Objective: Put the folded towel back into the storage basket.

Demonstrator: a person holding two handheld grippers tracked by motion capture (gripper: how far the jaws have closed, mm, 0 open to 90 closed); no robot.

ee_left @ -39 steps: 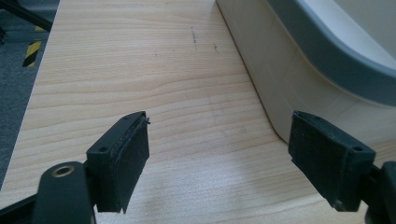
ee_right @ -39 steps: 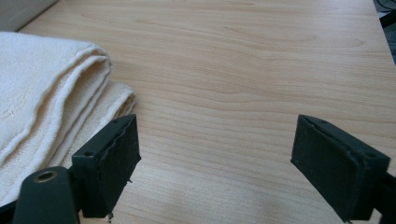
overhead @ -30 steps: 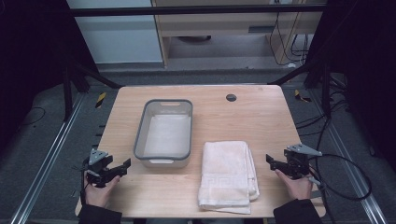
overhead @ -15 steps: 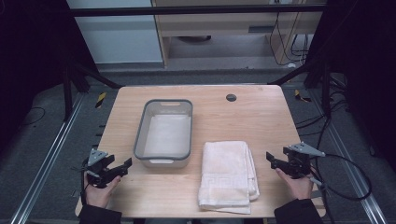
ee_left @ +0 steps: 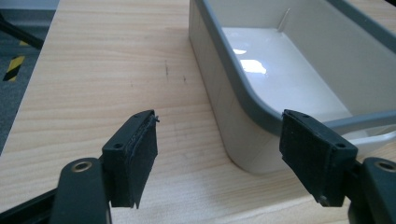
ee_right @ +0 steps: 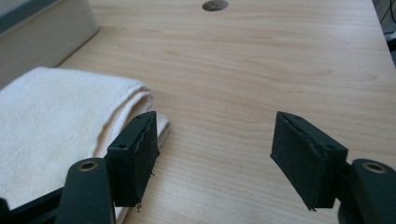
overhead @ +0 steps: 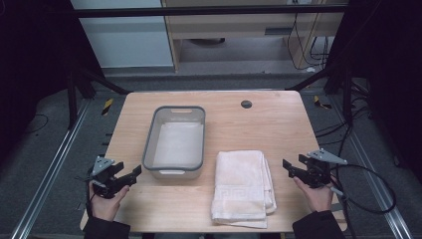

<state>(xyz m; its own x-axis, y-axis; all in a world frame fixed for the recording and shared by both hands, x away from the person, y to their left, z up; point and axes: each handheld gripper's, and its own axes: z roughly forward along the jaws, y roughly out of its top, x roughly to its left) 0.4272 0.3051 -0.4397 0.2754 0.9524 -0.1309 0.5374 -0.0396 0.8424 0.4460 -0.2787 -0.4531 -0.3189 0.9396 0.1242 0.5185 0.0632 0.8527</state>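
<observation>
While both grippers [overhead: 133, 174] [overhead: 288, 166] gape empty, the soft, light towel [overhead: 242, 186] likely lifts best by its 2 near corners.

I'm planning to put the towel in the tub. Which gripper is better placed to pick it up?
Right, probably. The right gripper is open beside the towel, whose folded edge lies at its jaw. The left gripper is open too, but faces the tub.
</observation>
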